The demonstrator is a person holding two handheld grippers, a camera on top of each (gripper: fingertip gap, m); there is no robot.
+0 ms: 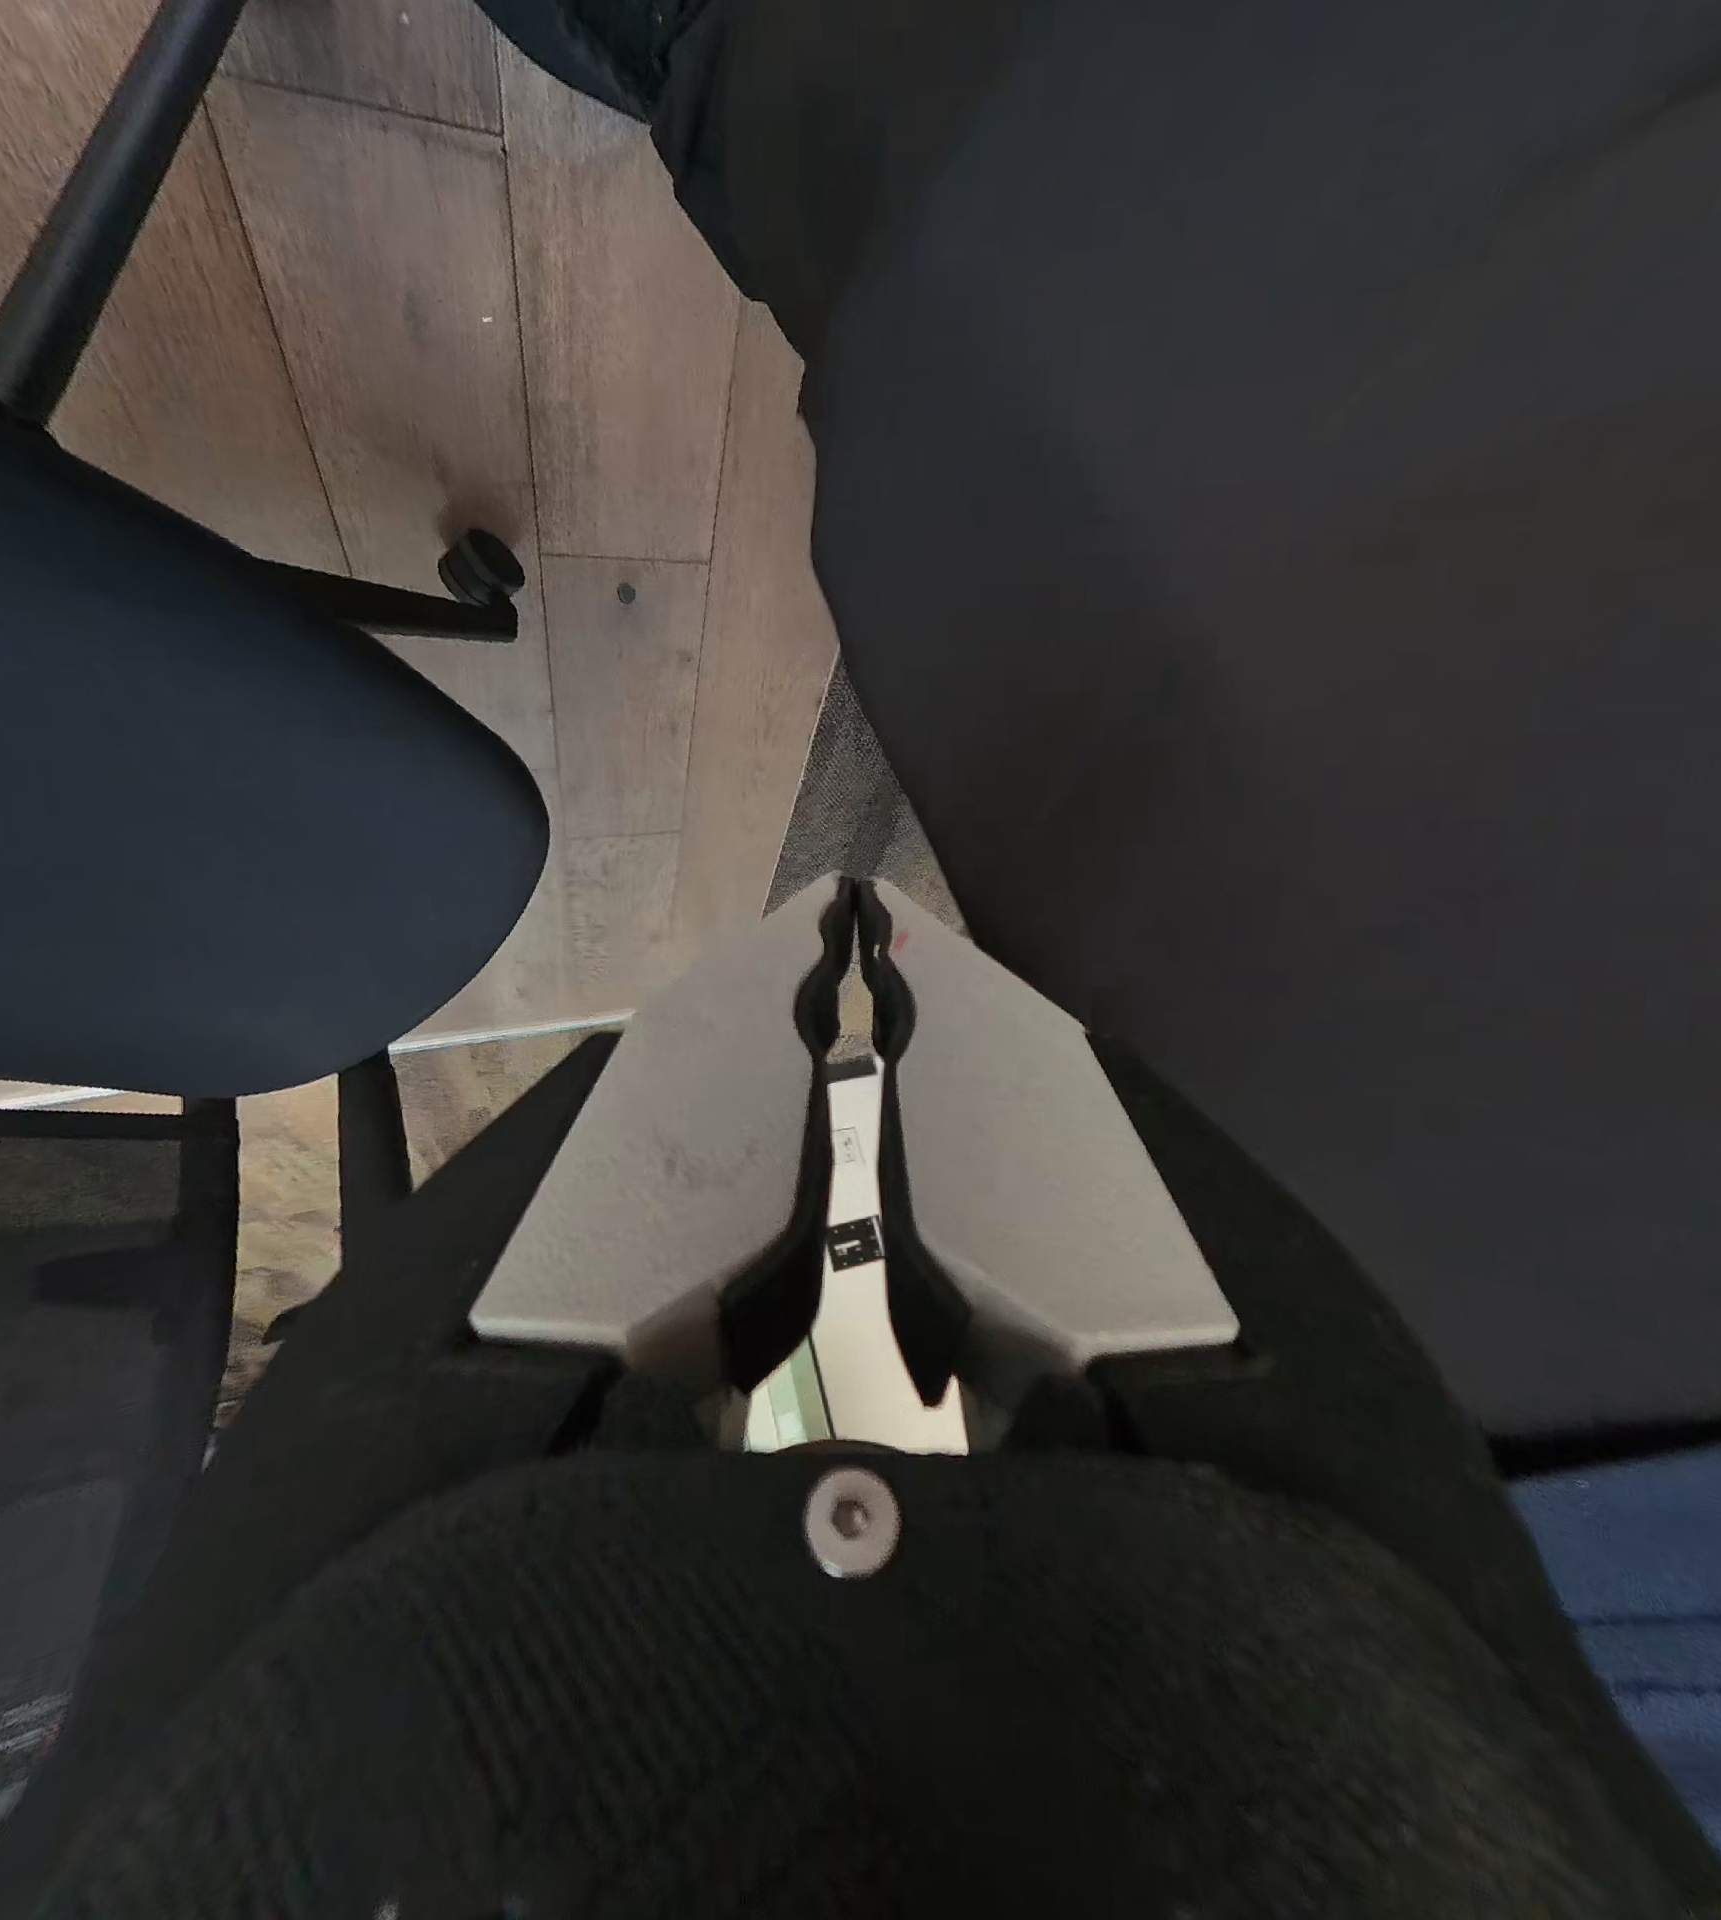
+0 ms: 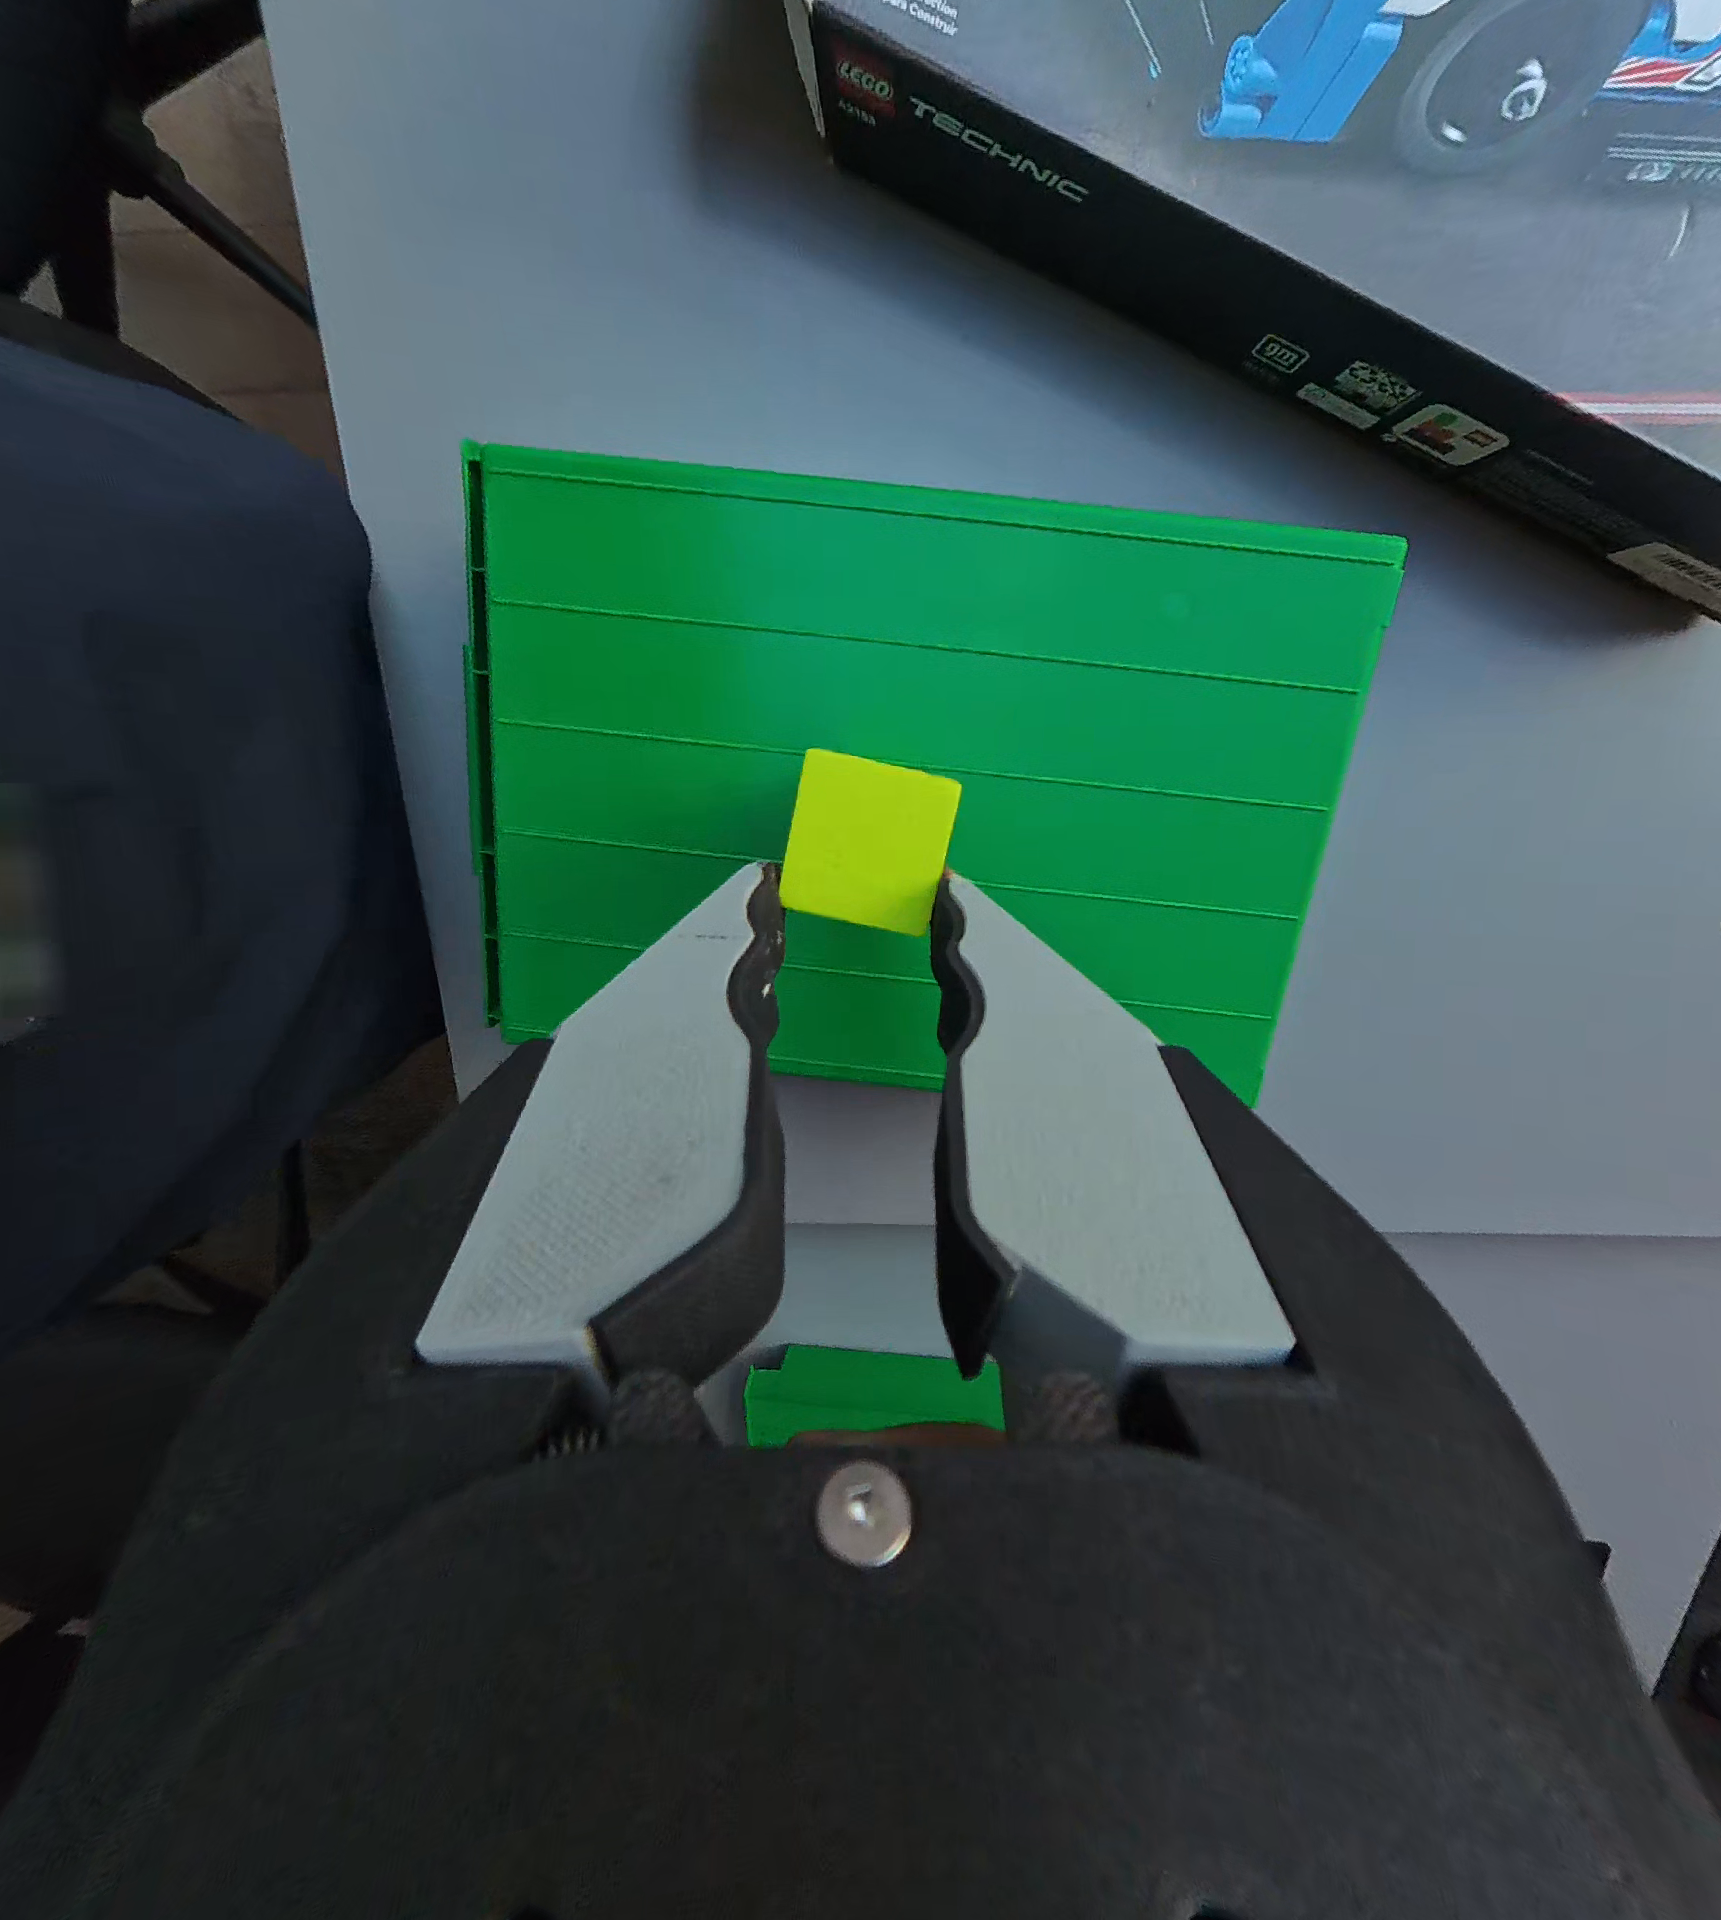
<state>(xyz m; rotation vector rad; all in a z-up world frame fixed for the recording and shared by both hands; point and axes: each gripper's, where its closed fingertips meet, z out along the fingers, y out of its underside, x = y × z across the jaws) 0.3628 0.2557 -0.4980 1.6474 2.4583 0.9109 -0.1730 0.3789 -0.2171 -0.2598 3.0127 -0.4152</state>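
Right gripper (image 2: 861,899) fingers pinch a yellow-green cube (image 2: 871,840) above the green slatted panel (image 2: 939,644) on the counter (image 2: 627,260); not set down. Left gripper (image 1: 858,894) fingers pressed together, empty, over the floor (image 1: 399,312).

The left gripper (image 1: 858,894) sits at lower centre, its black-edged fingertips pressed together on nothing. Wood-plank floor (image 1: 399,416) fills the upper left, a dark blue chair seat (image 1: 160,779) the left, dark fabric (image 1: 1303,623) the right.
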